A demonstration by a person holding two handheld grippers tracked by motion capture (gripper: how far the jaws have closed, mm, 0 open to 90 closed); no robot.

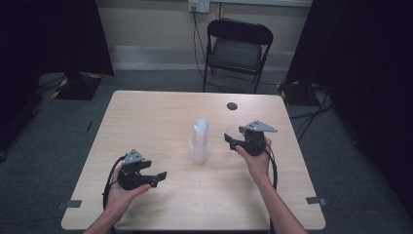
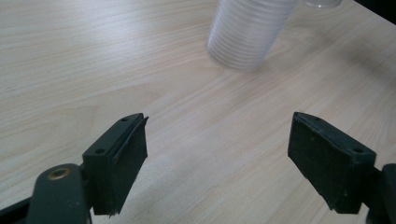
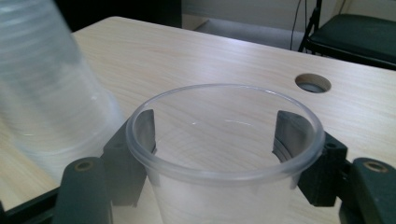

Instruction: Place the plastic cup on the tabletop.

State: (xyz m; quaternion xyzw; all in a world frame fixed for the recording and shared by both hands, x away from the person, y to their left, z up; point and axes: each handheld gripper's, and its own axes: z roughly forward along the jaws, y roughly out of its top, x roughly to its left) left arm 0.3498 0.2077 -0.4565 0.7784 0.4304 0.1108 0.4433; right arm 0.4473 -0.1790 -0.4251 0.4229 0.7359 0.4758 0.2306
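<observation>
My grippers point(image 1: 158, 176) point(image 1: 229, 137) are black – grey three-cornered plates on top, brass-ringed screw holes, black cables trailing; my forearms are unsleeved.

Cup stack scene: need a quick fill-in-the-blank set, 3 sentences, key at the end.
1. The single clear cup sits between the jaws of the ____ gripper.
2. The left gripper has its jaws ____, with nothing between them.
3. The stack of cups stands on the ____.

Missing words: right; open; table

left tool point(image 1: 163, 176) — jaws wide apart | right tool point(image 1: 229, 138) — jaws clamped, raised
</observation>
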